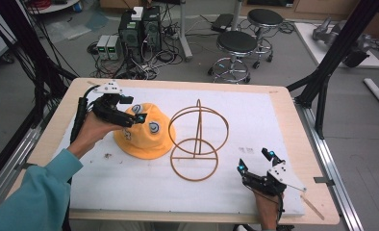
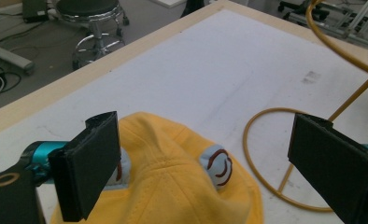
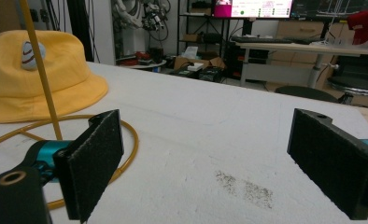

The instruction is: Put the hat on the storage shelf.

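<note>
Left hand-held gripper [image 2: 205, 158]: released, jaws wide above the hat's crown.
Right hand-held gripper [image 3: 205, 163]: released, nothing between the jaws.
Yellow bucket hat [image 1: 143, 132]: flat on the surface [image 1: 255, 115], beside the wire hat stand [image 1: 197, 139].
Risk: a shallow pinch may slip off the soft fabric; dragging could tip the stand.

Wooden table [image 1: 293, 126], white foam sheet [image 1: 255, 110], yellow hat [image 1: 144, 139], wire stand [image 1: 195, 166]
</note>
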`<state>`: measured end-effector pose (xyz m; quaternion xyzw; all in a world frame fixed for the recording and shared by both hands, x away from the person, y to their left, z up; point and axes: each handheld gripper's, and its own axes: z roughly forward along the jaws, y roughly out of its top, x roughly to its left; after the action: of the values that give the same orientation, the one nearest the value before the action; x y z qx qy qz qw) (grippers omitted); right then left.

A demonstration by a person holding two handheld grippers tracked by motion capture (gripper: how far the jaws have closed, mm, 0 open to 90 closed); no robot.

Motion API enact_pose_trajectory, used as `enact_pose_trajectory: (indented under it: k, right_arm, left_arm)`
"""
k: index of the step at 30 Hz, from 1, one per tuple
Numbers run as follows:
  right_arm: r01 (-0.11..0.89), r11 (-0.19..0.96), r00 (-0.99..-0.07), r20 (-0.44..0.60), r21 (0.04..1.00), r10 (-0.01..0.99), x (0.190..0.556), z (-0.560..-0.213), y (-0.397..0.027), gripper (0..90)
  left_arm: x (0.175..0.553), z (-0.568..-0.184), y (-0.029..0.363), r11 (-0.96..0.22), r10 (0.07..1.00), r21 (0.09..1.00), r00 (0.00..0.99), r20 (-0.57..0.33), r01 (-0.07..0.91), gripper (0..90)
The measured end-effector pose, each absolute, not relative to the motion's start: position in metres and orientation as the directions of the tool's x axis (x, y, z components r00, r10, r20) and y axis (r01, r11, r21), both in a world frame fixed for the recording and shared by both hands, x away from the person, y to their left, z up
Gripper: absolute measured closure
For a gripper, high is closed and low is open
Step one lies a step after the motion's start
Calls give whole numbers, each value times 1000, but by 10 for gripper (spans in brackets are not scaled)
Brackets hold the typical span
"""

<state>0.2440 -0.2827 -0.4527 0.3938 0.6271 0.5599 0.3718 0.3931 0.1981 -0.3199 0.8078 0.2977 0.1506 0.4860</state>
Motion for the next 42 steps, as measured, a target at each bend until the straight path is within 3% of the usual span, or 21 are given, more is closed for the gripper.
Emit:
enact_pose_trajectory:
  k: [19,42]
  right_arm:
    - [75,66,-410,-29,995,911,244,-453,-282,95]
    - [76,62,-410,-26,995,912,244,-453,-283,95]
  left_arm:
    - [386,-370,242,-342,693,869,721,-25,359,100]
    - [390,-402,236,-373,717,824,696,-35,426,119]
